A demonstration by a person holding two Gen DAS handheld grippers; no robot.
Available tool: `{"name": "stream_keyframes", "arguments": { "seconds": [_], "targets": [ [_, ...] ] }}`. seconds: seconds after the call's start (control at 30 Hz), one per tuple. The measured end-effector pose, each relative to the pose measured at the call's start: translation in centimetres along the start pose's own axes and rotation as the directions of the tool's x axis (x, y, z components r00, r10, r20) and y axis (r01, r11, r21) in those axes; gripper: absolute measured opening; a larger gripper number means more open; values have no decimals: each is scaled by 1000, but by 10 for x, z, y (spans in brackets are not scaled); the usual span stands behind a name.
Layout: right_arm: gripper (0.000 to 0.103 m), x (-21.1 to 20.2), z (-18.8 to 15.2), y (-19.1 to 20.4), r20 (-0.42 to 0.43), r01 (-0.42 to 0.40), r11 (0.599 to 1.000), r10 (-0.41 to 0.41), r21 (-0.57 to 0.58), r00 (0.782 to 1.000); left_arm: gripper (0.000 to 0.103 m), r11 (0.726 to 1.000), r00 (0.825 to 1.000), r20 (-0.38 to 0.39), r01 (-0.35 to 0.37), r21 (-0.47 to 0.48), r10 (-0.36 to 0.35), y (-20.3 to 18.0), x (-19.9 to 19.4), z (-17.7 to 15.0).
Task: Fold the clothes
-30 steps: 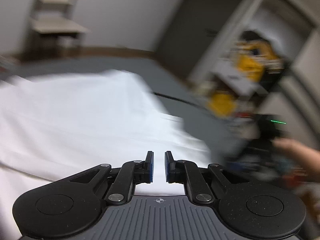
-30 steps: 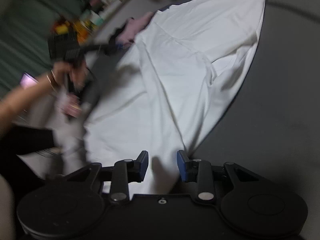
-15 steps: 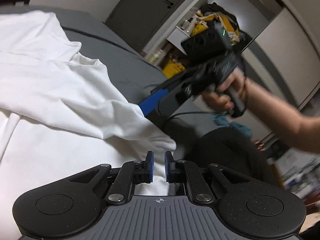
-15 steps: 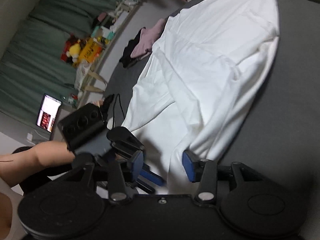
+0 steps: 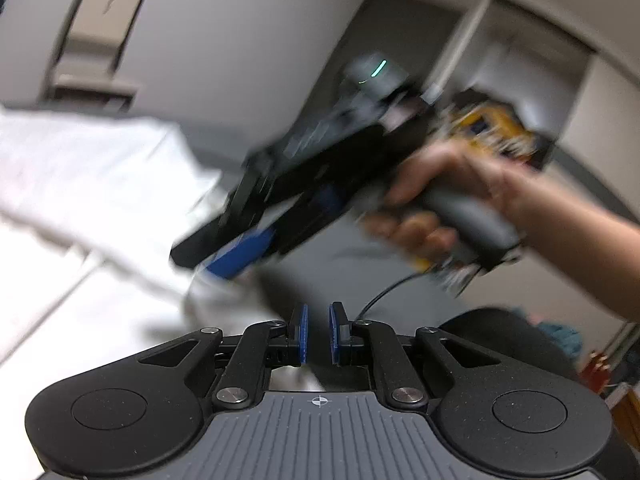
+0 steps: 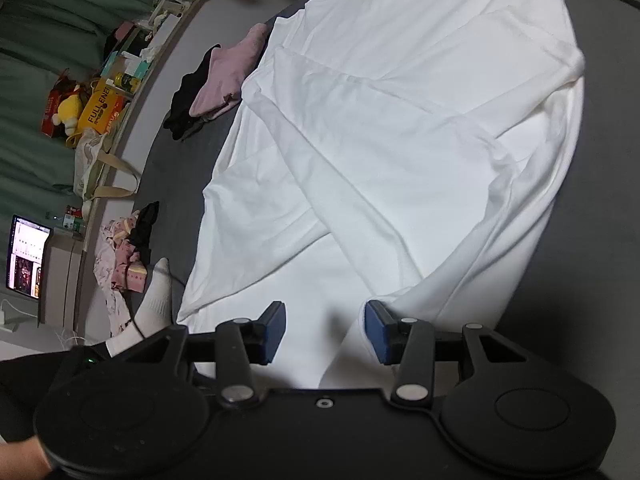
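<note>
Two tongs in play. Left tongs [image 5: 317, 334] narrowed to a slim gap between blue pads, nothing visibly pinched, poised just off the near edge of one white shirt [image 6: 400, 128]. Right tongs [image 6: 325, 330] spread wide, empty, hovering over the shirt's near hem; seen blurred from the left wrist view, gripped by one hand [image 5: 436, 200]. Shirt spread flat on a grey bed [image 6: 600, 240], one sleeve folded across its body. Beyond the shirt's far left edge, one small pile of pink and black clothes [image 6: 216, 84]. Left of the shirt's near corner, one white-socked foot [image 6: 156, 300] and a second heap of patterned clothes [image 6: 124, 256]. Further left of the shirt, one lit laptop screen [image 6: 26, 258] and one yellow plush toy [image 6: 68, 114].
</note>
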State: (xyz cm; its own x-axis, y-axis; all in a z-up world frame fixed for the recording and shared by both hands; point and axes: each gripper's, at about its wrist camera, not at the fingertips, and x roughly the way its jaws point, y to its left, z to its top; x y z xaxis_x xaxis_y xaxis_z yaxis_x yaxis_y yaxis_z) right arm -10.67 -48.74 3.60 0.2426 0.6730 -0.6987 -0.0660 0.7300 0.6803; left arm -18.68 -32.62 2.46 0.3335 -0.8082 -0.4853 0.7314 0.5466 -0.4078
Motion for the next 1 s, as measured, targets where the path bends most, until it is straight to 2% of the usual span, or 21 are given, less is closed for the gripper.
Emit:
{"name": "stream_keyframes", "arguments": {
  "seconds": [0.07,0.2,0.3,0.37,0.63,0.73,0.77,0.9,1.0],
  "targets": [
    [44,-9,-4,4,12,20,1000,-20,-22,1000,9,996,994,-66,-91,1,91,2,10,-2],
    [44,-28,-13,12,33,70,995,-68,-66,997,9,982,997,-43,-77,-173,70,24,3,-9],
    [43,-35,-26,13,12,128,986,-128,-103,992,9,966,997,-53,-71,-250,60,37,4,-12],
    [36,-31,-35,9,-29,138,985,-142,-106,989,9,963,997,-58,-66,-263,53,42,5,-15],
    [34,3,-47,11,-79,189,975,-199,-113,977,9,934,999,-27,-54,-353,47,51,-3,-25],
    [17,11,-49,22,-84,215,965,-229,-147,970,9,922,998,-15,-62,-383,61,62,-11,-28],
    [8,12,-50,26,-81,232,960,-247,-157,966,9,918,998,-7,-65,-392,68,66,-12,-28],
    [7,1,-60,45,-41,272,954,-279,-125,960,9,913,998,0,-56,-405,61,76,-13,-27],
    [7,-22,-69,57,30,278,959,-277,-53,960,9,929,1000,-7,-14,-369,12,72,-18,-24]
  ]
}}
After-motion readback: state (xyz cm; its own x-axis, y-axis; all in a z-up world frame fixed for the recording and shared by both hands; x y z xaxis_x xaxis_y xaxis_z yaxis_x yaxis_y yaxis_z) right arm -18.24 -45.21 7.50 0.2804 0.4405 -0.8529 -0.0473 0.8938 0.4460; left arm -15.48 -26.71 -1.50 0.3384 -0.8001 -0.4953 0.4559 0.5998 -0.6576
